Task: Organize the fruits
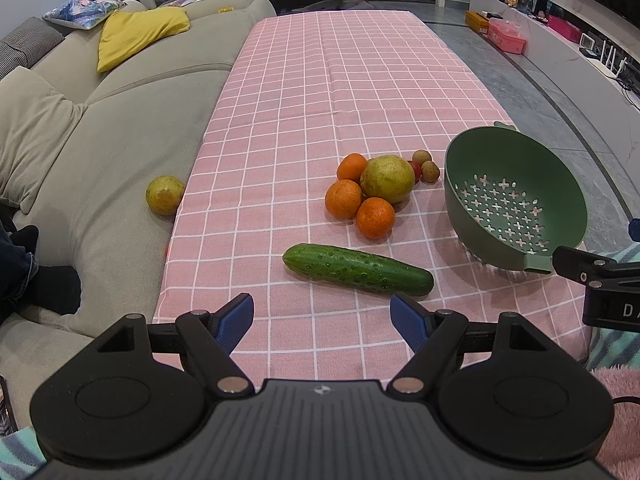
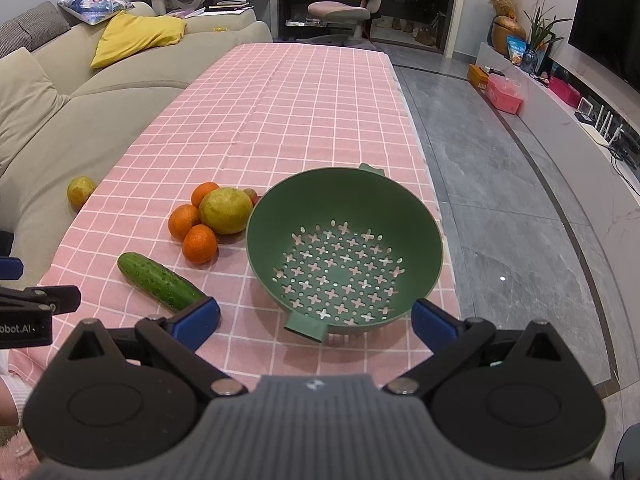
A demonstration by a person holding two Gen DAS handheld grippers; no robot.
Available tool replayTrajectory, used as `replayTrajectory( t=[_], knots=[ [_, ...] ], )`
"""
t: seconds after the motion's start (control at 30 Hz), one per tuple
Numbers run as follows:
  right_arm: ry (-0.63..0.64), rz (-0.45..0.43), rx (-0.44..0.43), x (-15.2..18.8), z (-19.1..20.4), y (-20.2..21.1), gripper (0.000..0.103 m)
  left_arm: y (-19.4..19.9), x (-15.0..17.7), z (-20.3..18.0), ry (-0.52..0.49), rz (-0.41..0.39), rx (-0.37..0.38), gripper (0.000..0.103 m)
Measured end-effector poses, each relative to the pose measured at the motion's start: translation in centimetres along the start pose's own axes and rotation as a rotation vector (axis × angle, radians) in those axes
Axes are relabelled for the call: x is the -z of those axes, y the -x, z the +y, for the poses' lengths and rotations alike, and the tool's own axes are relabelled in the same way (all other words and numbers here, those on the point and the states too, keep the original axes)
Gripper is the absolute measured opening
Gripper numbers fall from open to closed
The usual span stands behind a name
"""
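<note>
Both the left gripper (image 1: pixel 322 316) and right gripper (image 2: pixel 316 318) are hovering spread wide and empty. The green colander (image 2: pixel 344 216) is sitting empty at the table's right edge (the nearest fruits (image 1: pixel 370 190) clustered just beside it). One yellow-green fruit (image 1: pixel 165 195) is lying off the left edge on the sofa (image 1: pixel 120 152); a nudge risks rolling it further.

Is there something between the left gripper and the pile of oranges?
Yes. The cucumber lies crosswise on the tablecloth, just ahead of the open left gripper, with the oranges behind it. Nothing else blocks that path.
</note>
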State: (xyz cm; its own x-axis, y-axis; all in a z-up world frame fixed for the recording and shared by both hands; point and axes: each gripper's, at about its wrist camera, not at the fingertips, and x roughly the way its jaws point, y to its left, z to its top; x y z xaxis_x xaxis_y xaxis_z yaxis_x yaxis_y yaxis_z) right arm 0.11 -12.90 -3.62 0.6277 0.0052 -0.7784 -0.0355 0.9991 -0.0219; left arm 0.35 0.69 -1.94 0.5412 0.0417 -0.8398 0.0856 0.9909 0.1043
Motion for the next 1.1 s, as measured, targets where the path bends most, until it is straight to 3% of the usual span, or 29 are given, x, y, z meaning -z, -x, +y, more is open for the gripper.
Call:
replayTrajectory(
  t=[0.5,1.0,1.1],
  knots=[
    [0.004,0.007,-0.004,0.2,0.1,-0.3,0.099,0.0,0.0,0.0,0.0,0.001,0.0,0.091],
    [0.092,-0.021,-0.116,-2.1,3.3,-1.7,0.099,-0.5,-1.0,3.3,0.095,0.012,0.002,0.091],
    [0.114,-0.022,-0.148,-3.2,4.4,-2.5,0.099,-0.6,-1.6,4.8,0.127,0.006,0.034,0.088]
  ],
)
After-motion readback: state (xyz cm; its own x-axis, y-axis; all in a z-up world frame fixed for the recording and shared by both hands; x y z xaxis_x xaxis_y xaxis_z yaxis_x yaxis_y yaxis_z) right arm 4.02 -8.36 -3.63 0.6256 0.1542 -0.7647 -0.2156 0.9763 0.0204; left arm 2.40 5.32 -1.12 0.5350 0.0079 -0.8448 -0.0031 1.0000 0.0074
